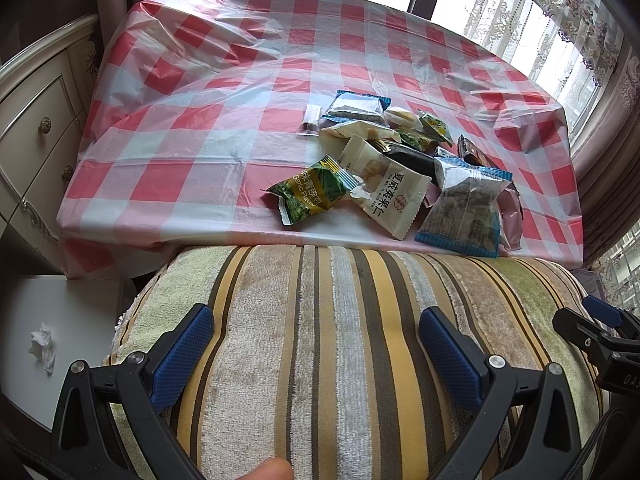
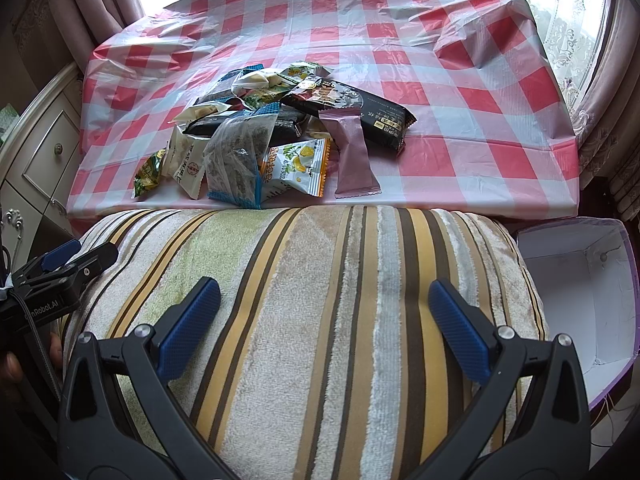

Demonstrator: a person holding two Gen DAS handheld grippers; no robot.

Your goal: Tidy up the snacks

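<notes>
A loose heap of snack packets [image 1: 404, 160] [image 2: 276, 132] lies near the front edge of a table under a red-and-white checked cloth [image 1: 224, 92] [image 2: 460, 92]. Nearest in it are a green garlic-pea packet [image 1: 310, 192], a white nut packet [image 1: 390, 192], a clear blue-edged packet [image 2: 236, 160], a pink packet [image 2: 354, 156] and a long black packet [image 2: 360, 112]. My left gripper [image 1: 316, 332] and my right gripper [image 2: 324, 304] both hover open and empty over a striped cushion [image 1: 340, 340] [image 2: 312, 300], short of the table.
An open white box with a purple rim [image 2: 580, 292] sits right of the cushion. A white surface with a crumpled tissue [image 1: 42, 346] lies at the left. A cream drawer cabinet [image 1: 36, 132] stands left of the table, curtains [image 1: 560, 8] behind.
</notes>
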